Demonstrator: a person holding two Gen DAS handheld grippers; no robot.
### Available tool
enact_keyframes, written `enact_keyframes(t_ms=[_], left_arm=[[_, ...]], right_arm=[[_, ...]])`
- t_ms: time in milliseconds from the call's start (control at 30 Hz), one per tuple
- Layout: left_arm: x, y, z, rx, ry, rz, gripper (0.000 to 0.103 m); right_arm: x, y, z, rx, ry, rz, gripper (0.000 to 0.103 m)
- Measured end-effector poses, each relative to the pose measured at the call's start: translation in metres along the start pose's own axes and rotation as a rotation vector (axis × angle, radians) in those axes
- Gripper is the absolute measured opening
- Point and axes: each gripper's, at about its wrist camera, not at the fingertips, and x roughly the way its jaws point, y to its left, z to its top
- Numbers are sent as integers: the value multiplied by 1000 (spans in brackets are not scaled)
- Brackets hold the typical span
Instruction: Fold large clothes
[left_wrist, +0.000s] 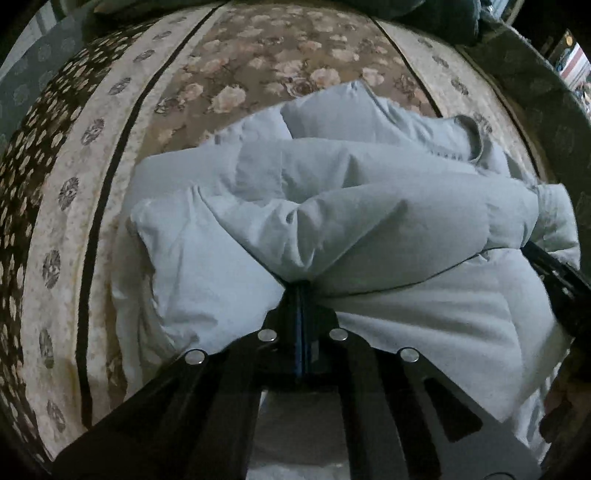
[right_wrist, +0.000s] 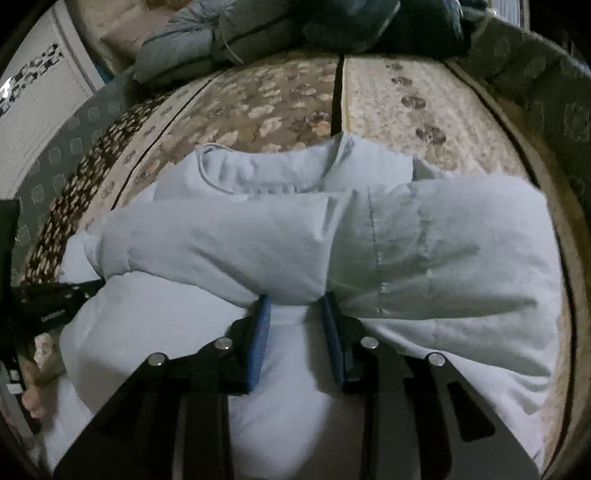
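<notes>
We have a pale padded jacket (left_wrist: 332, 206) lying on a floral bedspread (left_wrist: 258, 62), and both grippers are down on it. Our left gripper (left_wrist: 301, 286) has its jaws pressed together, pinching a thin fold at the near edge of a sleeve that runs across the jacket just ahead of the tips. Our right gripper (right_wrist: 293, 301) is clamped on a thicker roll of the same garment: the blue pads (right_wrist: 260, 332) sit partly apart with the puffy fabric bulging between them. In the right view the jacket's collar (right_wrist: 266, 173) lies beyond the tips, and more bundled clothes (right_wrist: 207, 40) rest far ahead at the bed's edge. The main risk, we judge, is the left pinch: it grips so little cloth that a pull could slip it free and let the sleeve flop back open. The right grip could take more layers than we want, so lifting it may drag the body along and spoil the fold. Slippery padding also springs back, so a fold laid loosely may unroll. Uneven lifting would skew the edge.
</notes>
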Motion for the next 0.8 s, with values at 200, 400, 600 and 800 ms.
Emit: enact_keyframes(t_ms=[200,400,600,800], left_arm=[[19,2,5,-4,44,-13,2],[26,2,5,7,53,-27,3],[30,-1,8,24,61,-15,3],[37,-4,12,23,62,-3,3]], right_arm=[[20,-4,7,-1,61,-10,29],[27,-3,6,-9,60,-11,29],[32,-5,7,-10,67,0,29],[40,-6,12,-15,79,6,29]])
